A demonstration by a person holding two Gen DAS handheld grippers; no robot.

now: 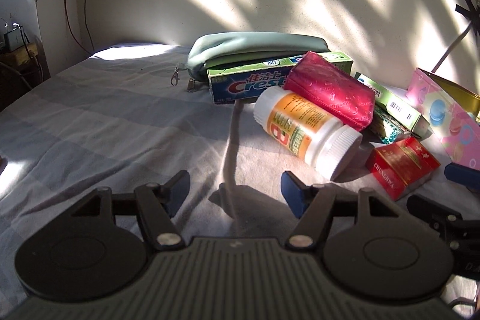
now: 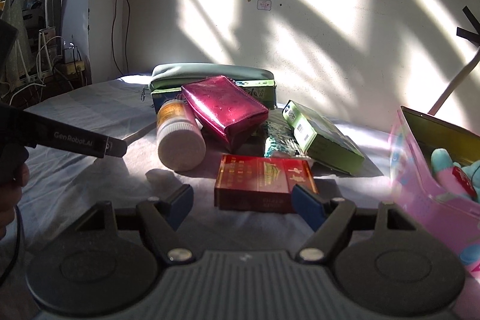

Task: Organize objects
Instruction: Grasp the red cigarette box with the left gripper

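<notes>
The left gripper [image 1: 235,194] hangs over the sheet [image 1: 105,122] with its jaws apart and nothing between them. Just ahead and to its right a white bottle [image 1: 309,129] lies on its side; the red pack [image 1: 402,167] sits farther right. Beyond the bottle a magenta pouch [image 1: 331,93] leans on a Crest box [image 1: 249,83], with a green case [image 1: 255,48] behind.

The right gripper [image 2: 241,201] is spread too, empty, the red pack [image 2: 264,185] lying just past its fingertips (not touched by either pad). Left of the pack is the bottle [image 2: 180,137], beyond it a green box [image 2: 321,135], and at far right a pink box [image 2: 420,185].
</notes>
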